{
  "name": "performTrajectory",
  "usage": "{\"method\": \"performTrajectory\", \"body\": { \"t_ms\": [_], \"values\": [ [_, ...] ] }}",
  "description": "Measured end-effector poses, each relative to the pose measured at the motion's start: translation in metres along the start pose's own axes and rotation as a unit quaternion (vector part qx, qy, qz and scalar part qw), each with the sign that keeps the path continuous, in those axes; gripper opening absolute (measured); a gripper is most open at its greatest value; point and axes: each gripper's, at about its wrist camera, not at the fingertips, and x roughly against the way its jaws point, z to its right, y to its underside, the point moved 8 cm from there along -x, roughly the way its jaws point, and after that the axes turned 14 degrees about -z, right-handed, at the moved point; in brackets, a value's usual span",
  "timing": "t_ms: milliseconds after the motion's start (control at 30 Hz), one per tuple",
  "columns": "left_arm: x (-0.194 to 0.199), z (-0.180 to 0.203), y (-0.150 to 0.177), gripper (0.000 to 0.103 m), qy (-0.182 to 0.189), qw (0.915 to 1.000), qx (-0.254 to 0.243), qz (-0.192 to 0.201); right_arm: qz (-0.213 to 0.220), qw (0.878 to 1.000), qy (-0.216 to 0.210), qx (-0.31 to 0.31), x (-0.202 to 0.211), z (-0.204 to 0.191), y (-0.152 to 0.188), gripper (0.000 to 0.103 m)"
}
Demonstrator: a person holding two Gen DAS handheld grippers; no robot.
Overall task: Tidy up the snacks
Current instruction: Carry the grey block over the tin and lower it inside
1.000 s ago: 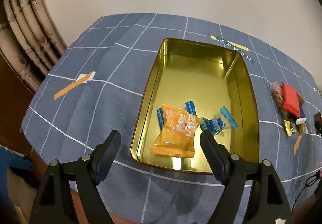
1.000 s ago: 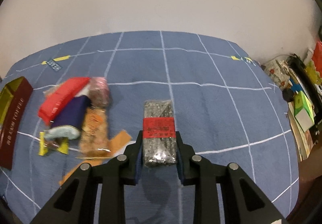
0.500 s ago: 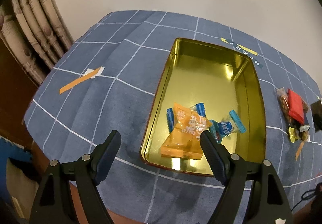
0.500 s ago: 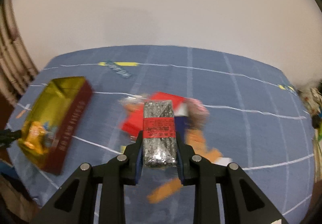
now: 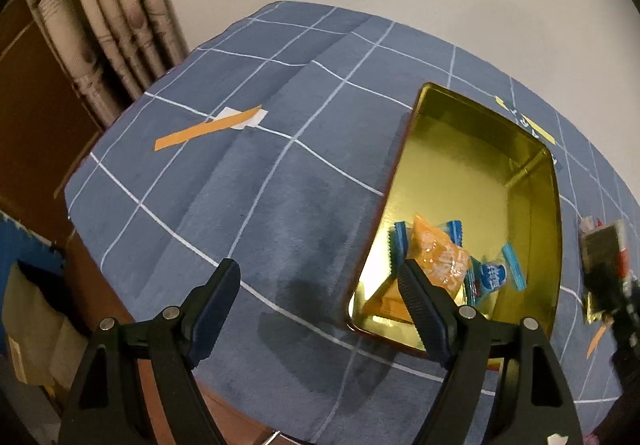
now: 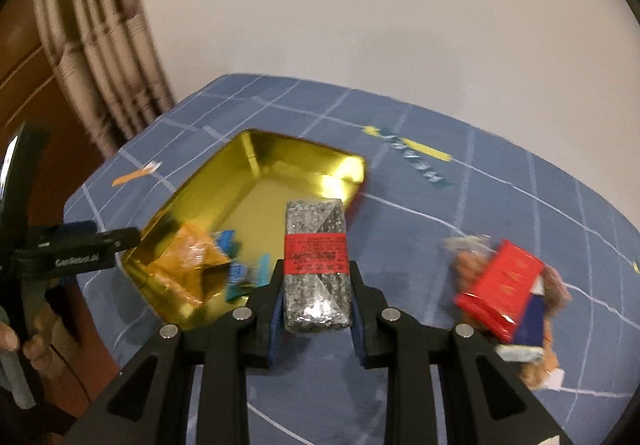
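Note:
My right gripper (image 6: 316,277) is shut on a silver snack bar with a red band (image 6: 314,221). It holds the bar in the air just right of the gold tin (image 6: 280,157). Inside the tin lie an orange packet (image 6: 192,261) and blue-wrapped candies (image 6: 240,273). In the left wrist view my left gripper (image 5: 316,277) is open and holds nothing, over blue cloth left of the tin (image 5: 480,149). Its right finger overlaps the orange packet (image 5: 440,257) in the picture. The held bar (image 5: 604,249) shows blurred at the right edge.
Right of the tin a heap of loose snacks, with a red packet (image 6: 500,285) on top, lies on the checked cloth. An orange tape strip (image 5: 208,131) is stuck at the left. Curtains (image 5: 108,25) hang past the table's left edge. A hand (image 6: 36,337) holds the left gripper.
My right gripper has swung left with the bar, from beside the snack heap to the tin. My left gripper has drifted left, off the tin and over the cloth.

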Motion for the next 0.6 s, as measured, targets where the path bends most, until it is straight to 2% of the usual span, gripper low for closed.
{"method": "performTrajectory", "body": {
  "t_ms": [167, 333, 467, 600],
  "values": [
    [-0.005, -0.007, 0.0, 0.078, 0.004, 0.9998, 0.013, -0.013, -0.015, 0.999, -0.016, 0.03, -0.015, -0.035, -0.007, 0.027],
    [-0.006, -0.012, -0.001, 0.078, 0.0, 0.9996, 0.023, -0.013, -0.034, 0.998, -0.02, 0.044, -0.032, -0.046, -0.006, 0.027],
    [-0.009, -0.012, 0.0, 0.078, 0.014, 0.9991, 0.032, -0.022, -0.044, 0.997, -0.022, 0.053, -0.044, -0.054, -0.005, 0.027],
    [-0.008, -0.01, -0.001, 0.078, 0.011, 0.9994, 0.025, -0.019, -0.052, 0.997, -0.016, 0.057, -0.056, -0.059, -0.001, 0.027]
  ]
}}
